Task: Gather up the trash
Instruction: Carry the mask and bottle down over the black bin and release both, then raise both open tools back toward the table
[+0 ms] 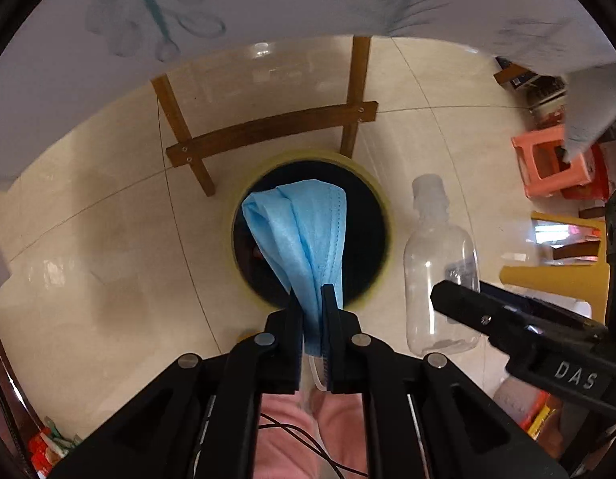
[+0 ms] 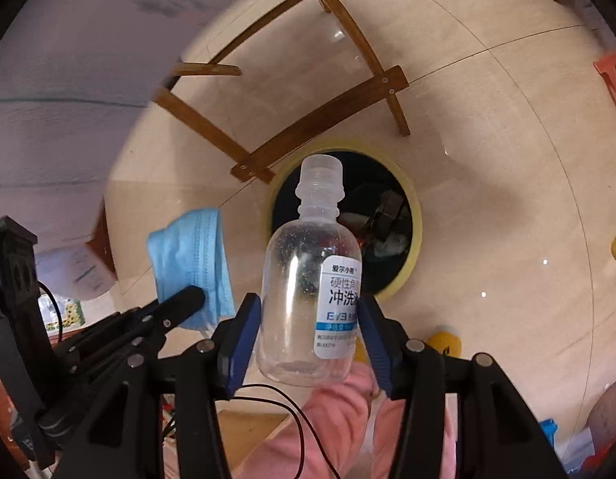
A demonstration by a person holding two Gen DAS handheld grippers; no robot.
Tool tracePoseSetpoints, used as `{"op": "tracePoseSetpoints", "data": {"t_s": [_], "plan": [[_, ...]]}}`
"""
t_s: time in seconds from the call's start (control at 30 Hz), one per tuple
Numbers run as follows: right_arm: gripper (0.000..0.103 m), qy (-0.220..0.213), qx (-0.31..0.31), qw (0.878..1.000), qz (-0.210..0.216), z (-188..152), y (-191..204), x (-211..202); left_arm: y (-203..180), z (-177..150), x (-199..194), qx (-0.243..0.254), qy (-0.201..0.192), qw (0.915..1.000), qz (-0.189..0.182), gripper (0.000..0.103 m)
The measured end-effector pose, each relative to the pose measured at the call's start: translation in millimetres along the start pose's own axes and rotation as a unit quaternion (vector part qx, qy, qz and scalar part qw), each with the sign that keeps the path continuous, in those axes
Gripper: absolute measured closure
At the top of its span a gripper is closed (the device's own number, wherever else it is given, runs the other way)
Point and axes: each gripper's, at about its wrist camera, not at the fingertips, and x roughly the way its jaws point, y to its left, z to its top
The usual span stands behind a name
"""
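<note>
Face mask [image 1: 304, 235] and bottle [image 2: 310, 279] held above the bin.
Left gripper [image 1: 312, 303] is clamped on the blue mask, directly over the yellow-rimmed bin [image 1: 384, 199] on the floor [image 1: 108, 239]. Right gripper [image 2: 310, 319] is clamped on the clear bottle, bin mouth just ahead.

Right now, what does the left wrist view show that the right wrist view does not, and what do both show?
Only the left wrist view shows the left gripper from behind, shut on the mask, and the pink stool.

Only the right wrist view shows the bottle label's printed text, the right gripper from behind, shut on the bottle, and trash lying inside the bin.

Both show the mask, the bottle, the yellow-rimmed bin and the wooden frame on the tiled floor.
</note>
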Motion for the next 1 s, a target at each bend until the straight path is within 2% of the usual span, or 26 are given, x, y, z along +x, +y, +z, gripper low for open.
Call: {"op": "tracePoseSetpoints", "data": {"t_s": [0.03, 0.1, 0.17, 0.23, 0.33, 0.57, 0.73, 1.0], "plan": [[0.049, -0.005, 0.002, 1.000, -0.004, 6.2, -1.4, 10.1, 2.5, 5.1, 7.5, 0.003, -0.003, 1.0000, 0.000, 0.094], [0.049, -0.013, 0.002, 1.000, -0.011, 12.6, -2.5, 19.9, 7.2, 13.6, 18.2, 0.006, -0.009, 0.9999, -0.001, 0.080], [0.048, -0.021, 0.007, 1.000, -0.016, 18.9, -3.7, 28.3, 10.3, 20.0, 22.7, 0.006, -0.015, 0.9998, -0.007, 0.055], [0.044, -0.030, 0.011, 0.999, -0.016, 22.1, -3.5, 31.5, 15.2, 23.2, 24.3, 0.000, -0.024, 0.9997, -0.002, 0.043], [0.037, -0.037, 0.007, 0.999, -0.020, 23.0, -0.7, 28.7, 26.2, 26.5, 27.4, -0.017, -0.025, 0.9995, -0.009, 0.040], [0.037, -0.042, -0.001, 0.999, -0.019, 17.9, 6.3, 16.9, 34.9, 22.7, 18.0, -0.029, -0.041, 0.9986, -0.013, 0.040], [0.037, -0.050, 0.006, 0.999, -0.017, 14.5, 9.9, -1.9, 31.6, 10.9, -6.7, -0.029, -0.053, 0.9981, -0.009, 0.040], [0.037, -0.062, -0.018, 0.998, -0.016, -1.4, 36.8, -60.5, 24.6, -12.8, -70.3, -0.028, -0.073, 0.9969, -0.006, 0.040]]}}
